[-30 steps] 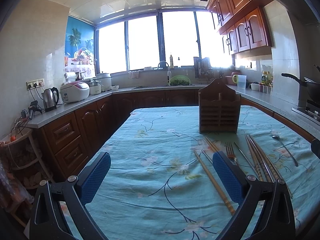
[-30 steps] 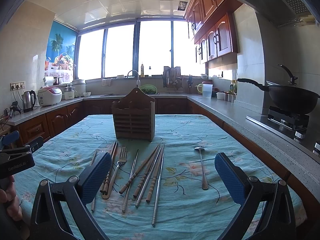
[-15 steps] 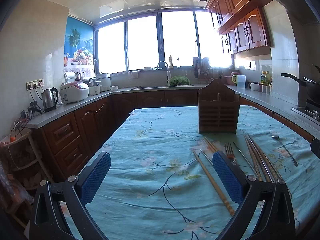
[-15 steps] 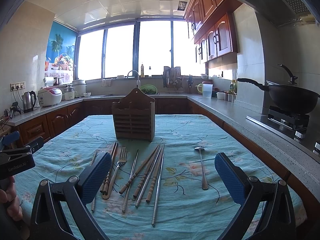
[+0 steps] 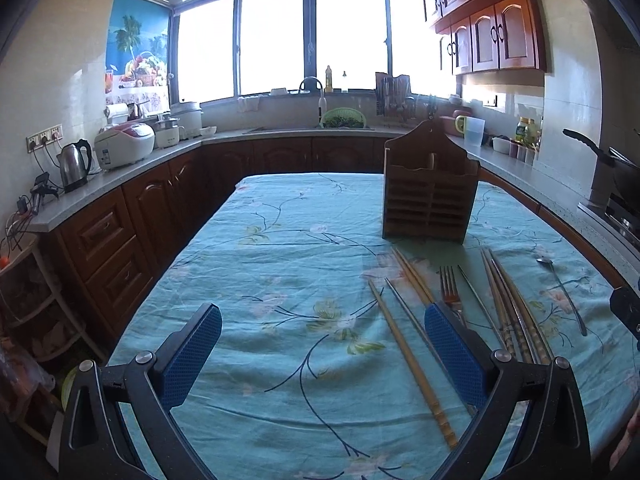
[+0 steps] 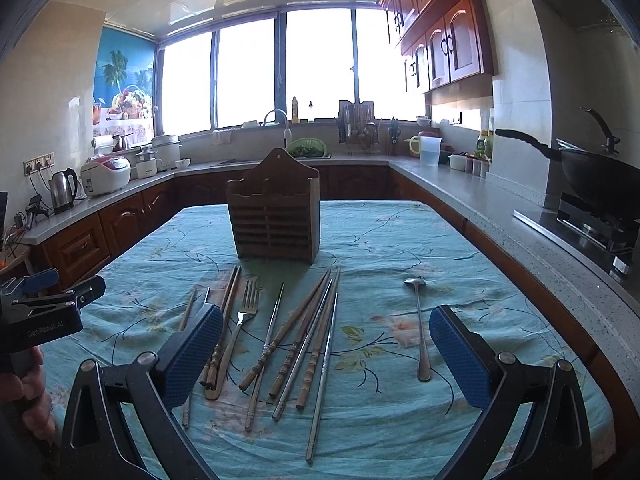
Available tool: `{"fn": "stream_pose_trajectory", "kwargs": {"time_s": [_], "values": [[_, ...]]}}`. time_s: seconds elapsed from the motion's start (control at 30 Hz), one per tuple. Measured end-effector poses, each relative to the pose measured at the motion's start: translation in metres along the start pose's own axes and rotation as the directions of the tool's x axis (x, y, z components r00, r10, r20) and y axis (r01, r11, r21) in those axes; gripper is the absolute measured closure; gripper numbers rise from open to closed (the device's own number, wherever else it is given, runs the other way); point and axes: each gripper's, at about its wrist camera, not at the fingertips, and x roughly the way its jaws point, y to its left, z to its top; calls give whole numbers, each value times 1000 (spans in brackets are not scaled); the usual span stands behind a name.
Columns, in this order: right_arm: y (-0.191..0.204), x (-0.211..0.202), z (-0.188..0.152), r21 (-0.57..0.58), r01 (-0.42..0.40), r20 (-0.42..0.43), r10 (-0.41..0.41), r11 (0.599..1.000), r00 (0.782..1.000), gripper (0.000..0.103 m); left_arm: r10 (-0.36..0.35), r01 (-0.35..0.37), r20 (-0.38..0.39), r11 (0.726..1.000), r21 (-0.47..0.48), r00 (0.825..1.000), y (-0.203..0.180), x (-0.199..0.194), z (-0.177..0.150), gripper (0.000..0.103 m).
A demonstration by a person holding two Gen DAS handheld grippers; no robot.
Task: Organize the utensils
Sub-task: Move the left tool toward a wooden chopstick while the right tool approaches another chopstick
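A slatted wooden holder [image 6: 275, 216] stands upright on the bench [image 6: 400, 240], which wears a teal cloth with a floral print. Its back panel rises to a rounded peak, and its front shows rows of horizontal slots split by a centre divider. Nothing is visible sticking out of its top.

Just in front of the holder, the utensils lie loose on the cloth, fanned toward the camera: a metal fork [image 6: 245, 312], several wooden chopsticks [image 6: 292, 328] with ringed ends, a few thin metal chopsticks [image 6: 326, 364], and, in front of the holder's right side and apart from the rest, a long-handled metal spoon [image 6: 418, 320].

The right tool [image 6: 326, 354] hangs above the near ends of the utensils, spread wide and empty. The left tool [image 5: 322, 358] hangs in front of the holder's left side, equally wide apart with nothing between its blue pads.

The left blue pad of the right tool hides the handles of the leftmost chopsticks. How many sticks overlap in the bundle is hard to count.
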Motion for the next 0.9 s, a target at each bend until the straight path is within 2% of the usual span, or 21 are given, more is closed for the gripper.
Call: {"fn": "stream_pose_trajectory", "kwargs": {"time_s": [0.1, 0.2, 0.27, 0.33, 0.37, 0.43, 0.5, 0.63, 0.8, 0.87, 0.9], "values": [[-8, 21, 10, 49, -35, -62, 38, 998, 997, 1, -27, 26, -67, 1000, -5, 997, 0, 19, 15, 2], [-14, 45, 20, 90, -56, -122, 66, 994, 990, 2, -55, 52, -142, 998, -24, 988, 2, 41, 29, 7], [-17, 60, 25, 104, -63, -155, 79, 993, 985, 9, -69, 65, -189, 998, -25, 980, 2, 55, 37, 12], [-22, 77, 28, 122, -67, -194, 90, 990, 977, 22, -80, 77, -227, 997, -20, 971, -1, 66, 44, 16], [-25, 85, 29, 134, -64, -217, 93, 989, 972, 26, -84, 83, -248, 996, -15, 965, -2, 72, 48, 19], [-29, 102, 28, 146, -49, -267, 87, 988, 960, 44, -89, 92, -280, 996, -4, 956, -5, 81, 55, 26], [-33, 121, 26, 155, -42, -325, 91, 987, 941, 54, -88, 95, -306, 995, 10, 948, -9, 91, 60, 29], [-32, 154, 16, 135, -31, -419, 85, 990, 904, 77, -90, 102, -356, 995, 15, 930, -17, 114, 64, 47], [-30, 178, 4, 107, -18, -500, 70, 994, 863, 83, -87, 106, -411, 994, 24, 908, -26, 135, 62, 66], [-30, 178, 5, 92, -9, -495, 53, 996, 867, 85, -99, 119, -433, 993, 20, 896, -31, 143, 58, 71], [-30, 180, 5, 81, 2, -502, 39, 997, 864, 87, -112, 133, -425, 991, 21, 898, -33, 142, 58, 72]]}}
